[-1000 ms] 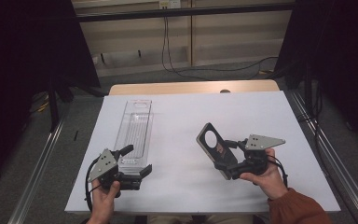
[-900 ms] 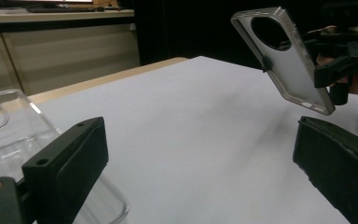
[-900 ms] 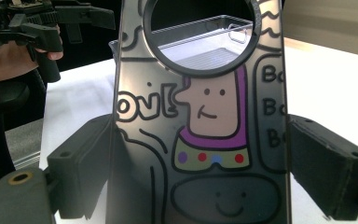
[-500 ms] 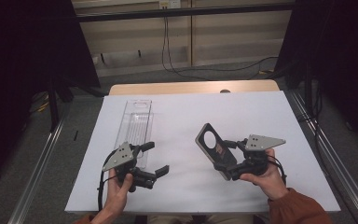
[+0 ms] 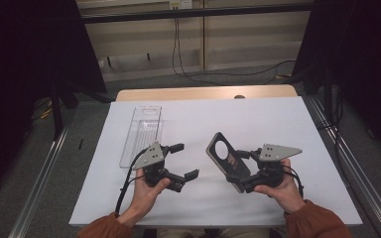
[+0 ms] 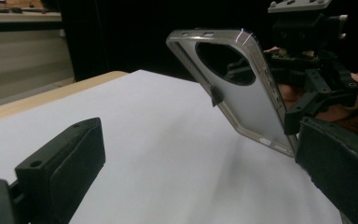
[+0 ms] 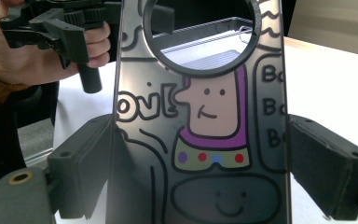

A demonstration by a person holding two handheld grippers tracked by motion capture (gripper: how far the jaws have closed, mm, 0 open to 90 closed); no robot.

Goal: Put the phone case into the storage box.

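In the high view, the right gripper (image 5: 234,174) sits in the lower right of the frame, held in the person's right hand (image 5: 282,187). Its jaws are clenched on a phone case (image 5: 228,159), one on each long edge. The case stands tilted above the white sheet (image 5: 258,119), its round camera hole toward the upper left. In the right gripper view the case (image 7: 205,140) rises through the middle of the frame between the two black jaws, which press on its sides. It is dark and see-through, with a cartoon figure in purple and a row of coloured dots drawn on it.

The left gripper (image 5: 184,161) lies in the lower middle of the high view, held in the left hand (image 5: 146,191), just left of the case and apart from it. Its jaws are released and spread wide, with nothing between them. In the left gripper view the two jaws stand at the lower left and lower right corners, and the case (image 6: 242,98) shows between them farther off, in the upper right of the frame, gripped by the right gripper (image 6: 261,100).

A clear tray (image 5: 141,134) lies on the sheet in the upper left of the high view, above the left gripper and not touching it. The sheet covers a wooden table (image 5: 203,92), whose far edge shows along the top of the sheet.
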